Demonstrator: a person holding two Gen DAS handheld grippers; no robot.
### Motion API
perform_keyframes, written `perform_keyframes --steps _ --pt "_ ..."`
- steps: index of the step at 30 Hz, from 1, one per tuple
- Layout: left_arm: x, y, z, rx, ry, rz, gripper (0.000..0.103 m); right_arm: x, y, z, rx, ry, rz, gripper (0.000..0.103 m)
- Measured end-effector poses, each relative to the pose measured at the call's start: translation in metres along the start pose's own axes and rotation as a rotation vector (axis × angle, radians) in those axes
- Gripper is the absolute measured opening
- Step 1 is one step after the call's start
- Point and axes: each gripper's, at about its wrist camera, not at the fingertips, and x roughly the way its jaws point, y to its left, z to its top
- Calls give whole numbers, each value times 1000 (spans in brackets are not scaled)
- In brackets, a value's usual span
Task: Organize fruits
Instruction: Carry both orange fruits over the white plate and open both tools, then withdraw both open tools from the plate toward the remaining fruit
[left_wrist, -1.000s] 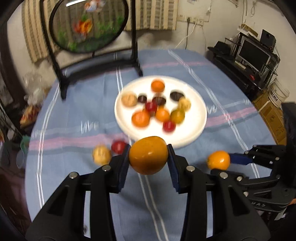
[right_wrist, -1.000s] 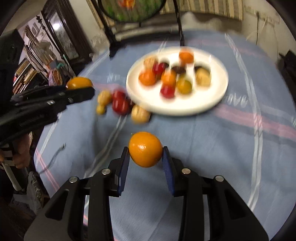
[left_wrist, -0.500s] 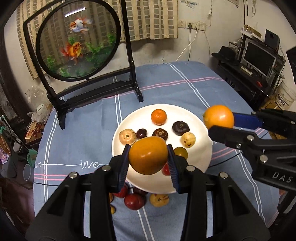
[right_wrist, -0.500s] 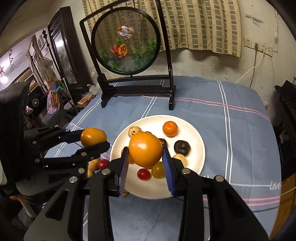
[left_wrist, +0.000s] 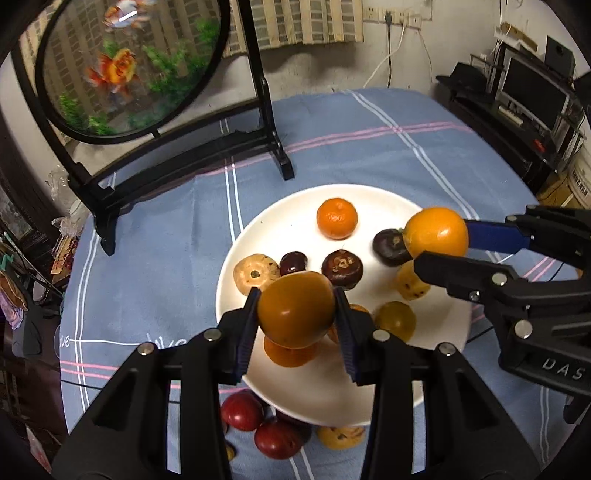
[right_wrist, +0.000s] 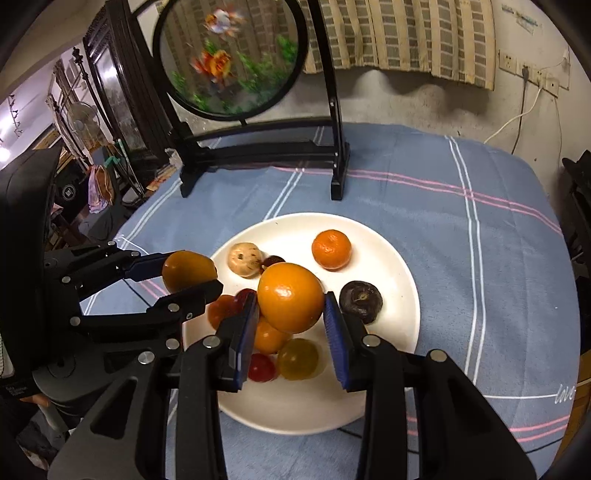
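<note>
My left gripper (left_wrist: 296, 312) is shut on a dark orange persimmon-like fruit (left_wrist: 295, 309) and hangs over the near left part of the white plate (left_wrist: 291, 206). My right gripper (right_wrist: 290, 301) is shut on a bright orange (right_wrist: 290, 297), above the plate (right_wrist: 402, 273). The plate holds several fruits: a tangerine (left_wrist: 337, 223), dark brown ones (left_wrist: 342, 268), a tan one (left_wrist: 256, 272) and a yellow-green one (left_wrist: 394, 320). In the left wrist view the right gripper (left_wrist: 439, 240) and its orange (left_wrist: 436, 232) come in from the right.
Red fruits (left_wrist: 242, 410) and a tan fruit (left_wrist: 340, 436) lie on the blue cloth just in front of the plate. A round goldfish screen on a black stand (left_wrist: 177, 162) rises behind the plate. Shelves with a monitor (left_wrist: 532, 96) stand at the right.
Both grippers, each with its fruit, have moved forward from the near cloth to above the plate. The loose fruits now lie behind the left fingers.
</note>
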Motion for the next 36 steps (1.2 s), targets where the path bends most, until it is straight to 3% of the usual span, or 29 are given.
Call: perform_keyframes --steps 5,7,8,10,19,28,32,36 --pt "18 -1 0 10 22 -2 42 21 -11 3 22 27 2 36" --pt "20 -2 2 17 10 3 68 28 -13 5 33 41 13 40" --pt "19 -3 3 21 -6 12 72 30 -15 7 38 45 10 58" --pt "19 -3 5 27 -13 7 72 29 -17 11 59 16 -12 72" --pt "18 0 6 6 -13 -10 72 17 -27 15 79 -25 -22 72" --pt "-11 -1 4 0 -49 -22 72 -7 -19 3 84 -40 -31 72" --pt "-35 21 -2 -58 -86 -28 75 -31 -10 -4 79 -66 -32 72" --pt "-61 66 -20 -172 -110 -4 78 -52 6 -21 64 -78 -25 72"
